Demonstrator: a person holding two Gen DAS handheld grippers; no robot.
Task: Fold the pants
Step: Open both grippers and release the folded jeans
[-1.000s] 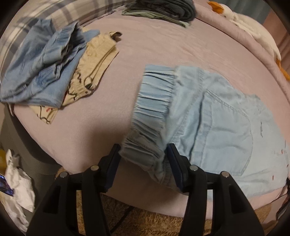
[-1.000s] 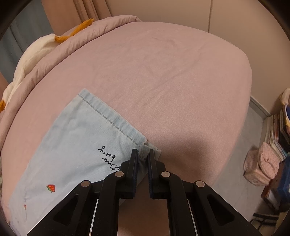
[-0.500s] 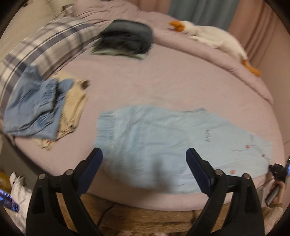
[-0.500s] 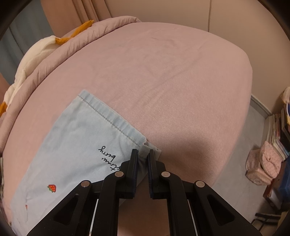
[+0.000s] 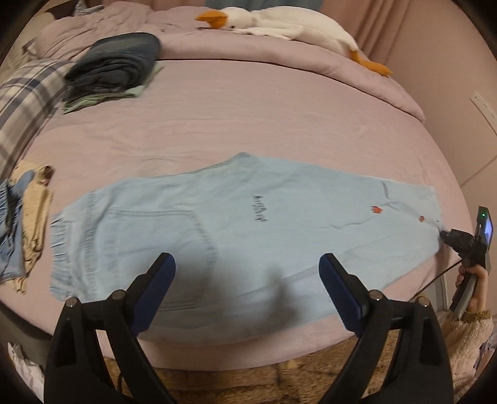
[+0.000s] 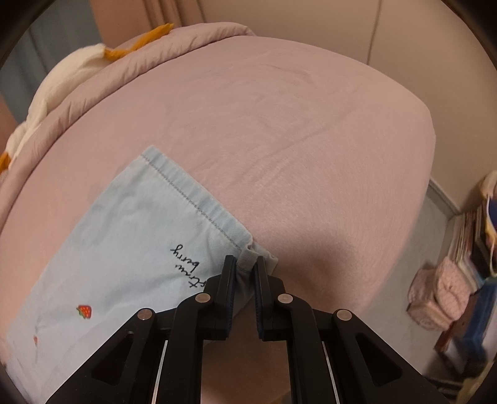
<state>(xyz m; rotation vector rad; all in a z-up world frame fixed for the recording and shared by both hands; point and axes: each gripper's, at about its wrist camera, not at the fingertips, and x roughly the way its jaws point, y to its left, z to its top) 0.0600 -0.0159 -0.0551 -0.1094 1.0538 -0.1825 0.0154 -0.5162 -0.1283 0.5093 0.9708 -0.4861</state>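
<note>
Light-blue pants (image 5: 248,223) lie flat across the pink bed (image 5: 248,118), with the elastic waistband at the left and the hemmed leg end at the right. Above their near edge my left gripper (image 5: 245,261) hovers wide open, holding nothing. In the right wrist view, my right gripper (image 6: 244,261) sits at the hem corner of the pants (image 6: 130,248). Its jaws are opening and the bunched corner is still between them. The left wrist view also shows the right gripper (image 5: 447,237) at the leg end, held by a hand (image 5: 478,279).
A folded dark clothes pile (image 5: 118,62) and a white goose plush (image 5: 279,23) lie at the back of the bed. A plaid pillow (image 5: 25,102) and loose blue and beige garments (image 5: 21,223) are at the left. A pink bag (image 6: 441,292) and books stand on the floor at the right.
My left gripper let go of the waistband, opened wide and pulled up and back, leaving the pants spread flat. The right jaws have parted slightly around the hem corner.
</note>
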